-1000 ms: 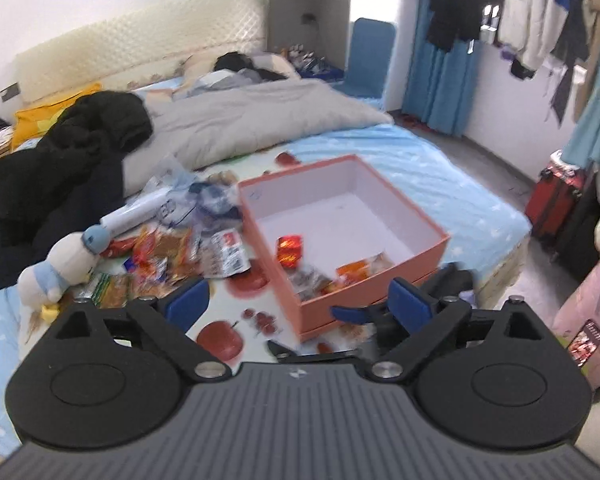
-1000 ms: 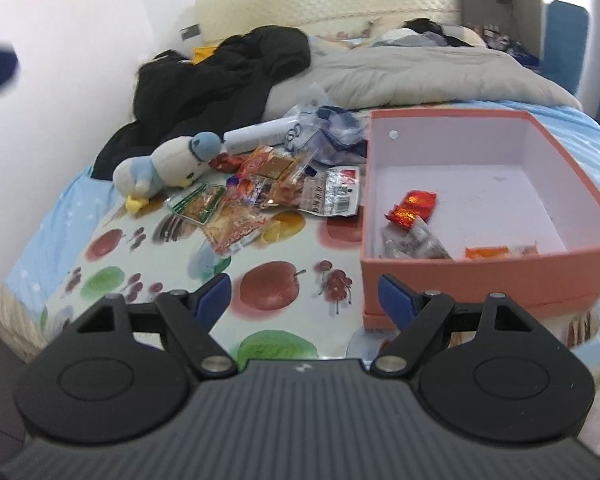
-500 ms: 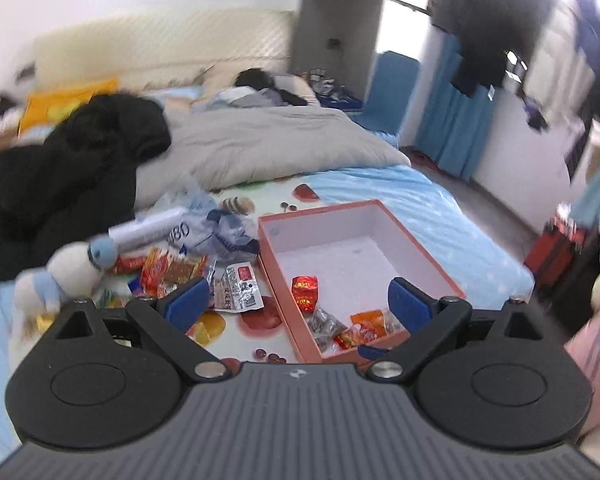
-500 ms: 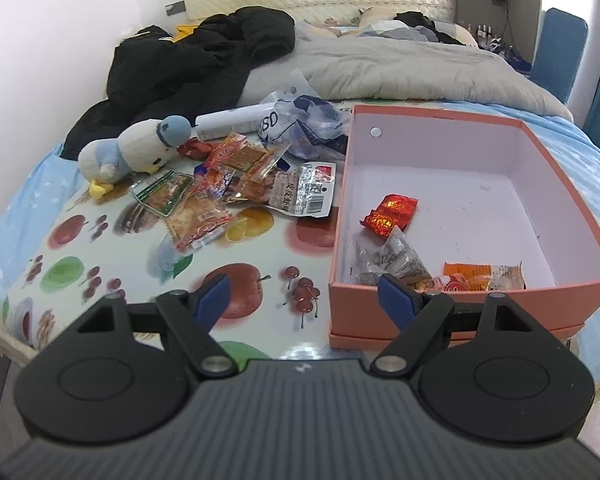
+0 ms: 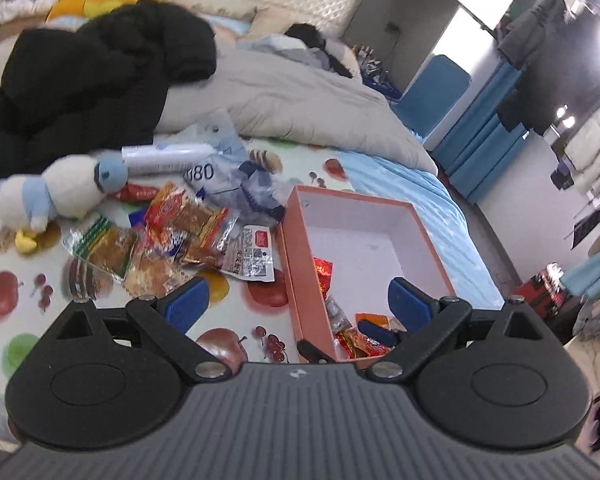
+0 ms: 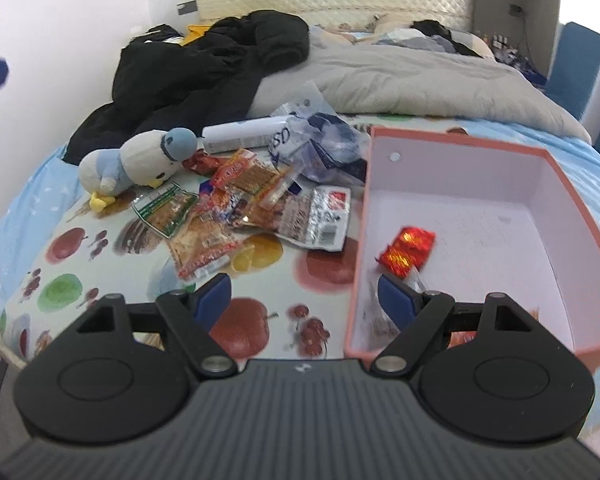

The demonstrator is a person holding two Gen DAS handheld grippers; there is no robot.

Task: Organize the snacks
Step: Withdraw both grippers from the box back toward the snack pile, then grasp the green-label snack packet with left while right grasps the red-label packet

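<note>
Both your grippers are hanging over the near edge of the bed with nothing in them. Your left gripper [image 5: 298,306] has its jaws spread wide, one blue pad over the fruit-print sheet [image 5: 12,292] and the other over the near end of the pink box [image 5: 290,264]. Your right gripper [image 6: 306,300] is spread wide too, straddling the box's [image 6: 358,240] left wall.

Inside the box there's a shiny red packet [image 6: 407,248] on the white floor, plus an orange-red packet [image 5: 358,342] and a clear wrapper [image 5: 336,314] down in the near corner.

Just left of the box sits the loose snack pile [image 6: 220,216] on the sheet, with a silver pouch [image 6: 320,220] closest to the box wall. Past that is a plush bird [image 6: 140,162], a white tube [image 6: 244,134] and a crumpled plastic bag [image 6: 320,140]. Farthest back you've got a black jacket [image 6: 204,72] and a grey duvet [image 6: 412,80].
</note>
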